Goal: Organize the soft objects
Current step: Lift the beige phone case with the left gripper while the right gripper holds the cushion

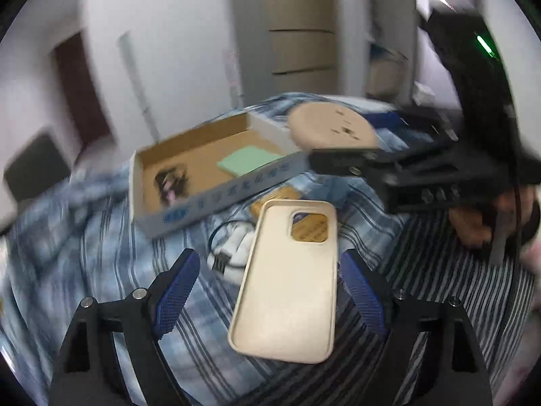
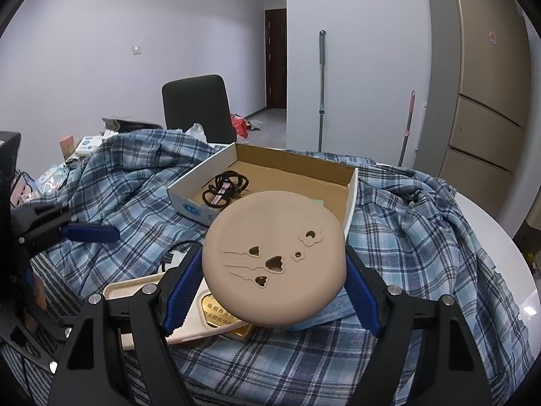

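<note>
My right gripper (image 2: 274,270) is shut on a round tan soft disc (image 2: 275,257) with small cut-out holes, held above the plaid cloth just in front of the cardboard box (image 2: 350,193). The disc also shows in the left wrist view (image 1: 333,125) beside the box (image 1: 216,196). My left gripper (image 1: 267,284) is open, its blue pads on either side of a cream phone case (image 1: 290,280) lying on the cloth; the pads do not touch it. The box holds black hair ties (image 2: 225,186) and a green pad (image 1: 250,159).
A blue plaid cloth (image 2: 422,237) covers the round white table (image 2: 500,257). A white cable bundle (image 1: 230,247) lies left of the phone case. A gold card (image 2: 219,311) lies under the case. A black chair (image 2: 196,108) and clutter stand behind the table.
</note>
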